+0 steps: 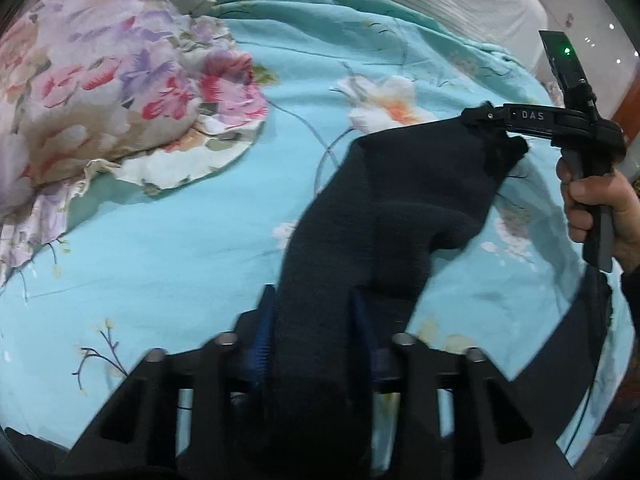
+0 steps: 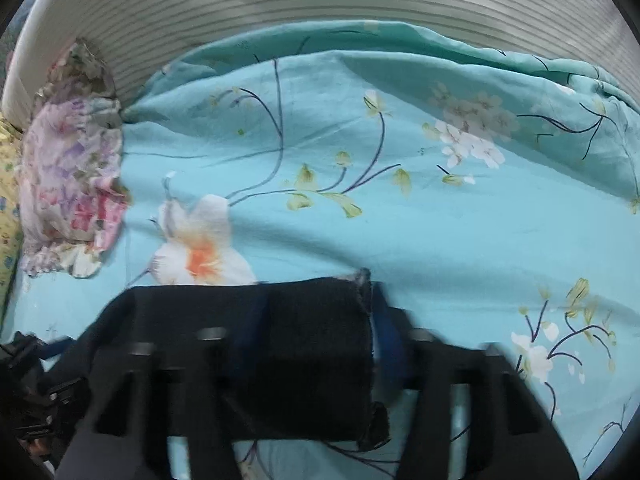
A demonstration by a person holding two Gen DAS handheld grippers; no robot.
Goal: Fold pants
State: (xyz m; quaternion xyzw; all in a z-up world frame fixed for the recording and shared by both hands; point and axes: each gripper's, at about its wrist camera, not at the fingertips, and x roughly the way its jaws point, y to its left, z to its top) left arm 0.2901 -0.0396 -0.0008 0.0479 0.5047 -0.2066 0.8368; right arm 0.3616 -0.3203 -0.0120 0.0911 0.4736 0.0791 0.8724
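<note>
Dark navy pants (image 1: 392, 208) hang stretched above a turquoise floral bed sheet (image 1: 168, 248). My left gripper (image 1: 316, 320) is shut on one end of the pants, cloth bunched between its blue pads. My right gripper (image 1: 486, 116) shows in the left wrist view at upper right, shut on the other end, with a hand on its handle. In the right wrist view the pants (image 2: 312, 344) fill the space between the right gripper's fingers (image 2: 316, 340) and trail off to the left. The left gripper's body is at the lower left edge there.
A pink and purple floral pillow (image 1: 100, 80) lies at the left of the bed, also visible in the right wrist view (image 2: 72, 184). A striped headboard or wall (image 2: 320, 4) runs behind the bed. The sheet (image 2: 440, 220) spreads flat ahead and to the right.
</note>
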